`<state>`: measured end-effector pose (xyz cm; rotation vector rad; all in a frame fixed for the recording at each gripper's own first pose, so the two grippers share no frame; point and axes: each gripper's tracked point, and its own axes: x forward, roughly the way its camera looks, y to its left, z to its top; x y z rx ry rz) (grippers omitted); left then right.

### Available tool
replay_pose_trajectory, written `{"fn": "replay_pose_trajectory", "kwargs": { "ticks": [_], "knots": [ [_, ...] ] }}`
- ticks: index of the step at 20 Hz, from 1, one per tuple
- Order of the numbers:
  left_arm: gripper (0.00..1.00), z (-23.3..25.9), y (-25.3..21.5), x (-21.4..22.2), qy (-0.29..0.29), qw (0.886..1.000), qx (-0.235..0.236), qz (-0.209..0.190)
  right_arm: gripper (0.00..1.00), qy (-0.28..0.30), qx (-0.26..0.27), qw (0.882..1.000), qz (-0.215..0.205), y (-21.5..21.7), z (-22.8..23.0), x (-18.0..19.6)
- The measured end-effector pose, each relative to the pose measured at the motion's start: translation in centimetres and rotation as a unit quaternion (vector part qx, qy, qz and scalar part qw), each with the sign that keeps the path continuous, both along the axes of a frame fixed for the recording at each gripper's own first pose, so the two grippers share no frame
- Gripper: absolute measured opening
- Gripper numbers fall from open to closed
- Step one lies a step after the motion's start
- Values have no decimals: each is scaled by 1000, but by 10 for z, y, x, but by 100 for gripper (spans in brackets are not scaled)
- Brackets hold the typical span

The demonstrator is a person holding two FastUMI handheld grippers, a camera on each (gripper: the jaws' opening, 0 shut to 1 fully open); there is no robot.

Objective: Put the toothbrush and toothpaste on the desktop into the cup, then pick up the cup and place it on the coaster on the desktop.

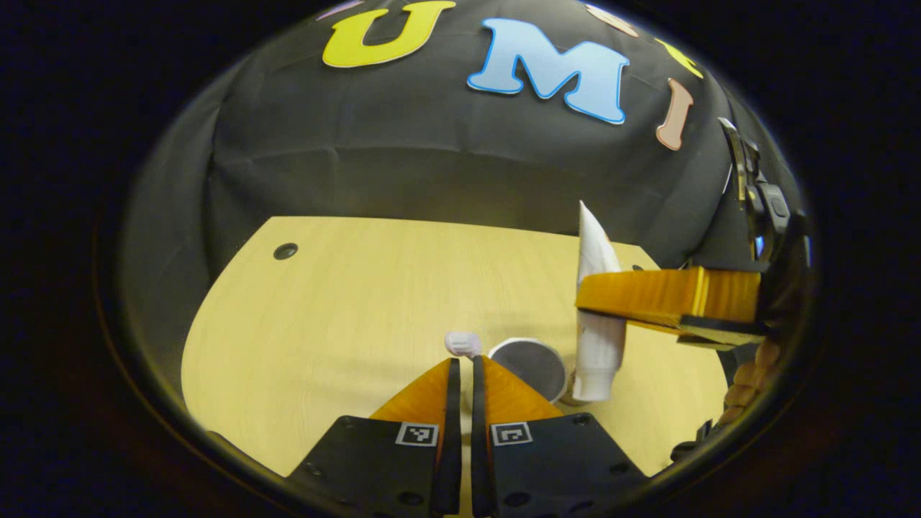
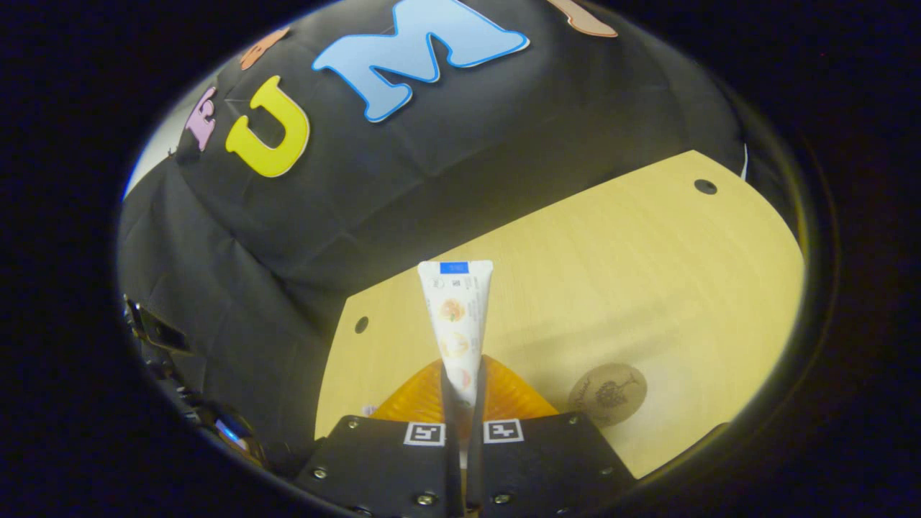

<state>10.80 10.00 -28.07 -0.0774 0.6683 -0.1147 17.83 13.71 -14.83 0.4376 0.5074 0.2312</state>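
My left gripper [image 1: 464, 363] is shut on the toothbrush, whose pale head [image 1: 463, 343] sticks out past the fingertips just above the table. Right beside it stands the cup [image 1: 529, 367], white-rimmed and dark inside. In the left gripper view my right gripper [image 1: 590, 298] reaches in from the right, shut on the white toothpaste tube [image 1: 597, 338]. The tube is held upright, with its cap end down close to the cup's right side. In the right gripper view the toothpaste tube [image 2: 460, 316] rises from between the fingers of my right gripper [image 2: 460, 374]. The round brown coaster [image 2: 606, 394] lies on the table to their right.
The light wooden table [image 1: 345, 309] has a dark cable hole [image 1: 286, 251] at its far left. Two more holes [image 2: 705, 187] [image 2: 361, 324] are seen in the right gripper view. The booth's black cloth wall closes off the far edge.
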Motion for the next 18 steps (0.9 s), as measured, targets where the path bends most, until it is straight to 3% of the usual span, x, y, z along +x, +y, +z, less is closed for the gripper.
{"fn": "replay_pose_trajectory", "kwargs": {
  "ticks": [5, 9, 10, 11, 15, 16, 18],
  "knots": [
    [11, -7, 9, -8, 13, 1000, -2, 2, 5, -34, -17, 999, 7, 16, -11, 21],
    [9, -8, 7, -13, 17, 1000, 0, -7, 5, -78, -61, 995, 16, 20, -16, 23],
    [12, -9, 6, -16, 20, 1000, -3, -10, 5, -89, -70, 993, 17, 21, -17, 24],
    [21, -11, 7, -17, 21, 1000, -1, -11, 5, -95, -77, 992, 13, 19, -20, 23],
    [23, -16, 5, -26, 29, 999, 3, -13, 8, -107, -99, 989, 15, 11, -36, 19],
    [23, -17, 5, -28, 30, 999, 3, -13, 15, -102, -95, 990, 21, 11, -41, 15],
    [26, -18, 2, -34, 35, 999, -4, -16, 19, -99, -88, 991, 23, 11, -43, 8]
  ]
}}
